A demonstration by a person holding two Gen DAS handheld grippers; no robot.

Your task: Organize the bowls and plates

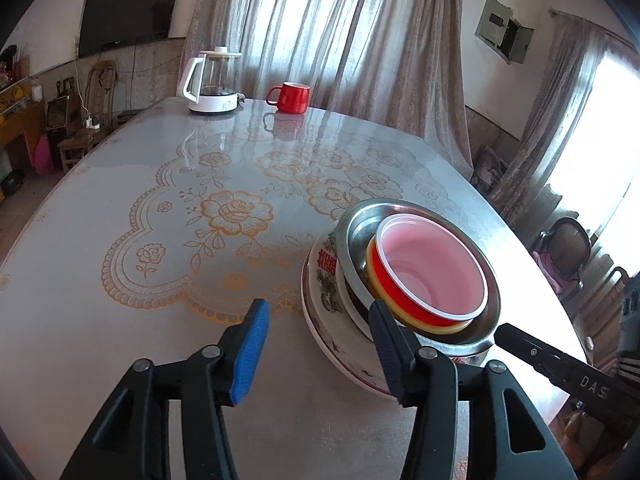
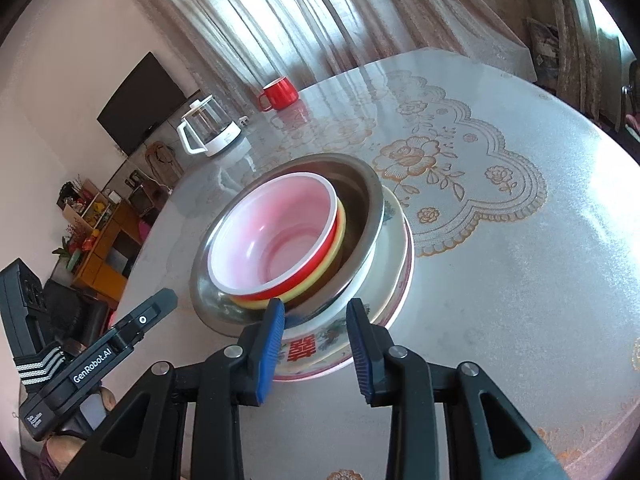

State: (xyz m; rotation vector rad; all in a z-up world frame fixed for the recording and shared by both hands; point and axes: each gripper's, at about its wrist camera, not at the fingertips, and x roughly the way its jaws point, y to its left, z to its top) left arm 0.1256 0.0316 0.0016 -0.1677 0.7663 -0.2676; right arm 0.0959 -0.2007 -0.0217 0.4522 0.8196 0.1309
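Nested bowls [image 2: 276,240] on plates [image 2: 394,240] on bench [image 2: 520,260]; left gripper [image 1: 320,344] and right gripper [image 2: 316,344] both wide, empty, at 6 o'clock.

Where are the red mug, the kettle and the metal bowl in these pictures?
red mug [image 1: 294,98], left wrist view, on its side wall.
kettle [image 1: 216,76], left wrist view, on its glass body.
metal bowl [image 2: 362,200], right wrist view, on its inner wall.

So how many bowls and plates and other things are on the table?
Bowls: 3 (red bowl, yellow bowl, metal bowl), nested
Plates: at least 2 (white plate, patterned plate), under the bowls
Mugs: 1 (red mug)
Kettles: 1 (glass kettle)
Total: 7
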